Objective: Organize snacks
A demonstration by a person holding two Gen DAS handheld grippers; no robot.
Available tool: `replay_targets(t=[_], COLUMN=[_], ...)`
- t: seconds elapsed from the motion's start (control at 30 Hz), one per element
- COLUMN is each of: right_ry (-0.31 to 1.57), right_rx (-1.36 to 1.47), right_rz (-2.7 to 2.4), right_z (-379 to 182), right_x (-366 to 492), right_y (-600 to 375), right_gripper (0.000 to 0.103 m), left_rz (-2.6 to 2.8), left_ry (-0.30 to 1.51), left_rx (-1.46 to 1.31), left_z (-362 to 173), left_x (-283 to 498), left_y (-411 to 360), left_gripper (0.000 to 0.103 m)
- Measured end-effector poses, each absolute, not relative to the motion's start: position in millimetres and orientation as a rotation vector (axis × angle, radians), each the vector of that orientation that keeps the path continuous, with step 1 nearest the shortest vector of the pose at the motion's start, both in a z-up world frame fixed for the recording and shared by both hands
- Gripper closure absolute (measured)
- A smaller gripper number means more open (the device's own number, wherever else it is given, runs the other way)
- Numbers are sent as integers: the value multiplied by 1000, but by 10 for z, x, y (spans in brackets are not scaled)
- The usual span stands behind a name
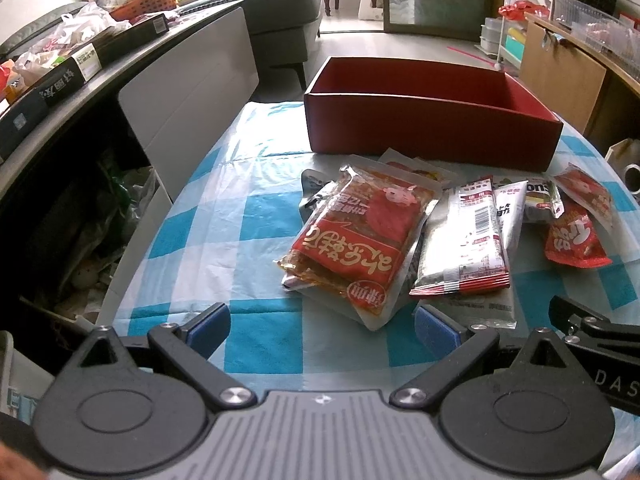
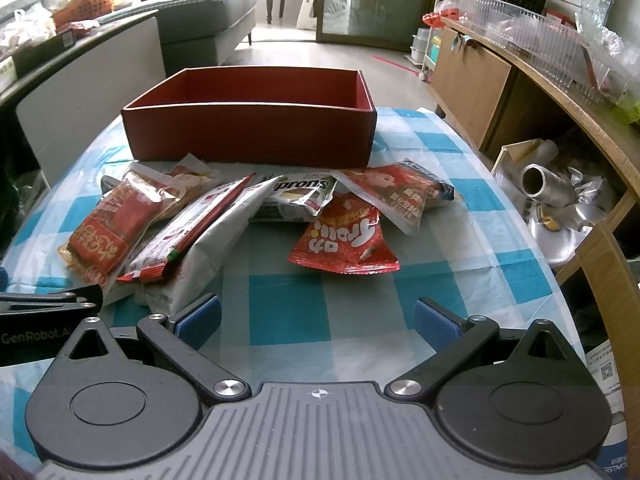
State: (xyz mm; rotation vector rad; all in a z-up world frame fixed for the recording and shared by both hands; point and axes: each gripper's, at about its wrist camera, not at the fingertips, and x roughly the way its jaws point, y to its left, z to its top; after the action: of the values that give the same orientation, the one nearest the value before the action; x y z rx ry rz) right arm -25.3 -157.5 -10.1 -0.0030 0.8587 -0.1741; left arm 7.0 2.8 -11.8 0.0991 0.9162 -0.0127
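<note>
1. A round surface (image 2: pixel 288 312) is covered in thin, glossy plastic cloth checked blue and white.
2. At its far side sits a rectangular red cardboard box (image 2: pixel 248 136), open-topped, nothing visible inside.
3. Just in front lies a loose, overlapping pile of crinkly foil snack packets (image 2: pixel 240 220): mostly red, some silver-white.
4. The left hand-held gripper (image 1: pixel 322 326) hovers near the pile, blue pads wide apart, holding nothing.
5. The right hand-held gripper (image 2: pixel 316 320) is likewise spread wide and empty.

Glossy plastic snack packets (image 2: pixel 348 240); matt red box (image 2: pixel 252 136); shiny plastic tablecloth (image 1: pixel 256 216).
</note>
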Motion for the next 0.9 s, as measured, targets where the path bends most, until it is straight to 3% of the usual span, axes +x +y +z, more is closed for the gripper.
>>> replay_targets(t=[0.9], right_ry=[886], right_rx=[31], right_rz=[-157], right_z=[-119], right_x=[-204], right_y=[-1612], right_gripper=[0], left_rz=[-44], left_ry=[922], left_rx=[109], left_z=[-82], left_x=[288], left_y=[105], left_gripper=[8])
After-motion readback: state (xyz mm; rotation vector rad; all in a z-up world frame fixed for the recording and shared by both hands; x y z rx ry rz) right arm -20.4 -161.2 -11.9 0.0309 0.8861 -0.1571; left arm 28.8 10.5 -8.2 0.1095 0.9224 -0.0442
